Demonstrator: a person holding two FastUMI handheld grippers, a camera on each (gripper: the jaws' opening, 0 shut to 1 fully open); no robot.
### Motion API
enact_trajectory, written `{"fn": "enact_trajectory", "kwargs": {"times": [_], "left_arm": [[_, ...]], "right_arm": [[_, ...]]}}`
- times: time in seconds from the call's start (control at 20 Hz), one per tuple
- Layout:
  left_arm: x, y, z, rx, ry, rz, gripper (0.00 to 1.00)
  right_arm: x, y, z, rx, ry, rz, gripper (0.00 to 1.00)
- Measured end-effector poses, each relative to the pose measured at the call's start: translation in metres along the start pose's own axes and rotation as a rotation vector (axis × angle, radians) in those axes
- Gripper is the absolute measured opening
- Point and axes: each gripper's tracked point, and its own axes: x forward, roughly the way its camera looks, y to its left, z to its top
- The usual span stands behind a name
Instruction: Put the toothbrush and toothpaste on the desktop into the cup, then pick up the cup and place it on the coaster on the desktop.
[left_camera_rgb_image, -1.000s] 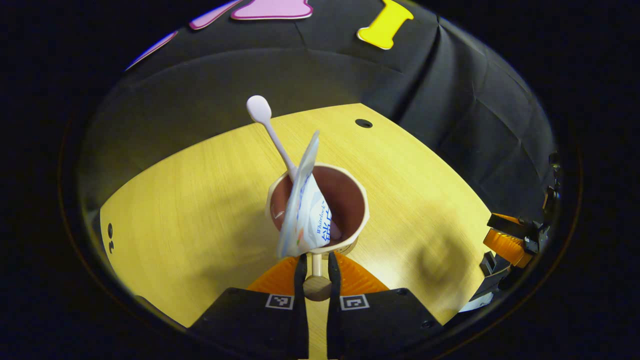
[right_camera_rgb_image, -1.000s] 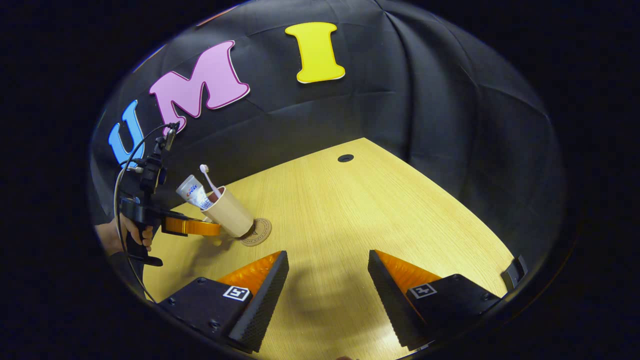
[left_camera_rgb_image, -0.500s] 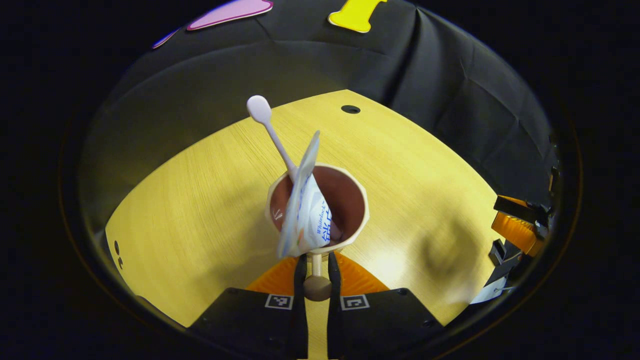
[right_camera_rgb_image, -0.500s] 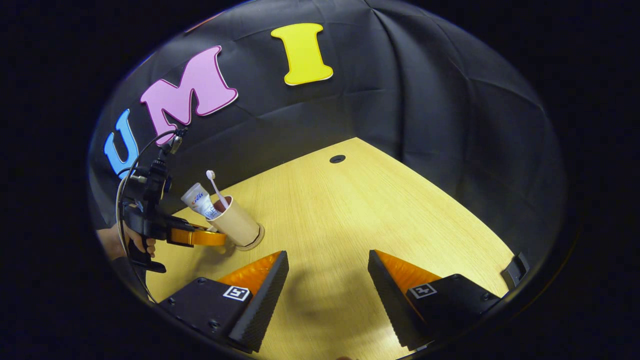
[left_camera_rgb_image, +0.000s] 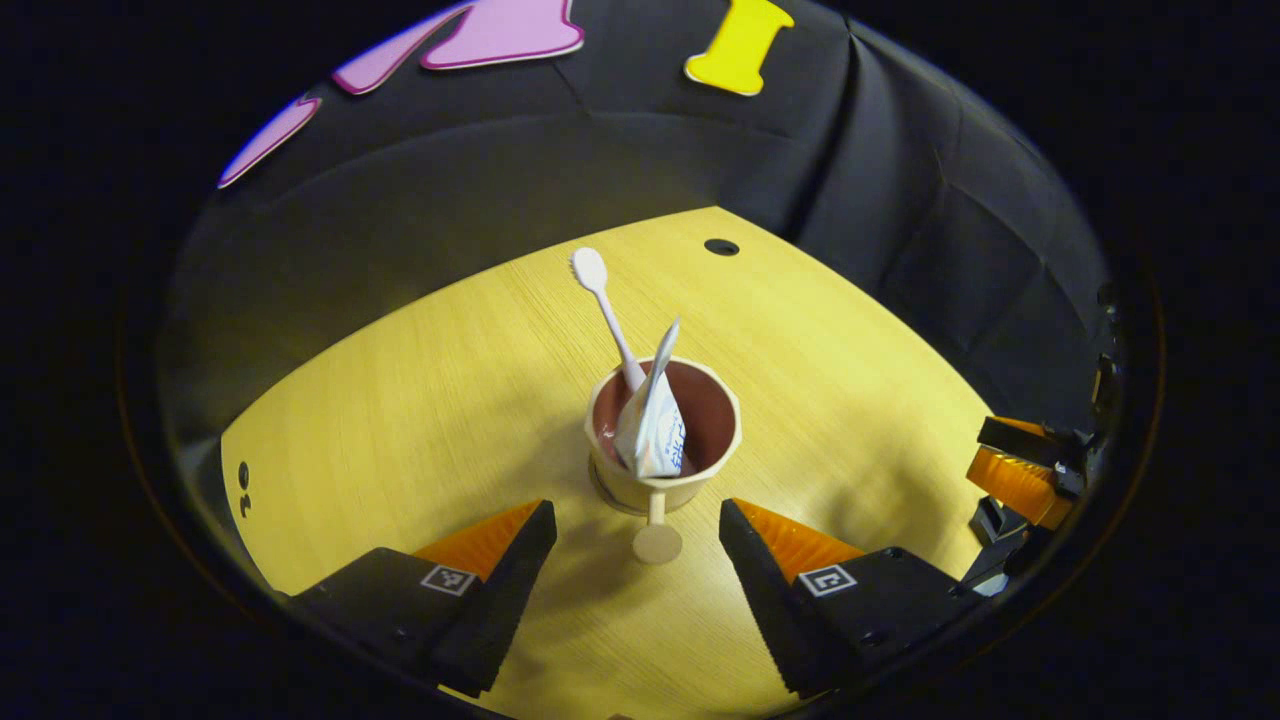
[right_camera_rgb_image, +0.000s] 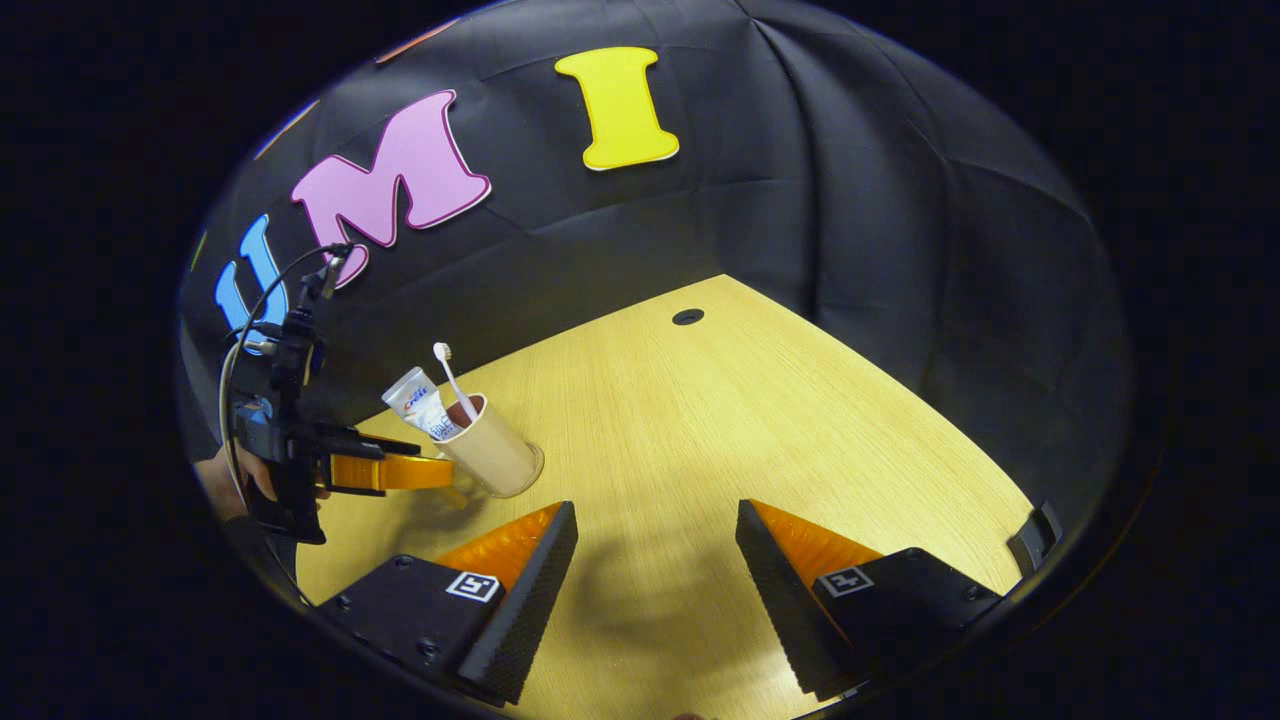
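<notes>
While both grippers hang over a light wooden desktop (left_camera_rgb_image: 420, 400) in a booth walled with black cloth, the scene reads as follows, from left to right.

From the left gripper view, two small dark holes sit near the desktop's far left edge. The left gripper (left_camera_rgb_image: 637, 535) has its two fingers spread wide apart, holding nothing. Between them and just ahead stands the cup (left_camera_rgb_image: 662, 470), a beige cup with a dark brownish inside and a small handle ending in a round knob that points back toward the gap between the fingers; neither finger touches it. The cup stands upright on the coaster (left_camera_rgb_image: 597, 484), of which just a thin dark sliver peeks out at the cup's left base. Inside the cup, the white toothbrush (left_camera_rgb_image: 606, 310) leans up and to the left with its head uppermost, and the white toothpaste (left_camera_rgb_image: 655, 425) tube stands beside it. A round cable hole (left_camera_rgb_image: 720, 246) lies farther back on the desktop. At the far right edge, part of the other gripper is visible.

From the right gripper view, a hand (right_camera_rgb_image: 232, 478) at the far left holds the left gripper, whose fingers reach toward the cup (right_camera_rgb_image: 490, 455). The right gripper (right_camera_rgb_image: 655, 560) has its fingers spread wide over bare desktop, well apart from the cup.
</notes>
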Motion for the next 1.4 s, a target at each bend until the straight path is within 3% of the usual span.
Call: {"fn": "enact_trajectory", "kwargs": {"times": [0.15, 0.5, 0.7, 0.95, 1.15, 1.4], "left_arm": [[-0.041, 0.022, -0.007, -0.01, -0.084, 0.065, 0.98], [-0.205, 0.046, -0.033, -0.053, -0.388, 0.241, 0.98], [-0.295, 0.044, -0.086, -0.175, -0.485, 0.296, 0.98], [-0.371, 0.052, -0.145, -0.314, -0.615, 0.357, 0.98], [-0.384, 0.054, -0.185, -0.366, -0.6, 0.358, 0.98], [-0.379, 0.035, -0.187, -0.384, -0.598, 0.34, 0.98]], "right_arm": [[-0.01, 0.011, 0.011, -0.018, -0.026, 0.008, 0.98], [-0.069, 0.066, 0.055, -0.156, -0.155, 0.037, 0.98], [-0.121, 0.111, 0.068, -0.21, -0.224, 0.095, 0.98], [-0.168, 0.157, 0.064, -0.256, -0.263, 0.151, 0.98], [-0.192, 0.177, 0.059, -0.26, -0.28, 0.166, 0.98], [-0.201, 0.193, 0.065, -0.295, -0.298, 0.195, 0.98]]}}
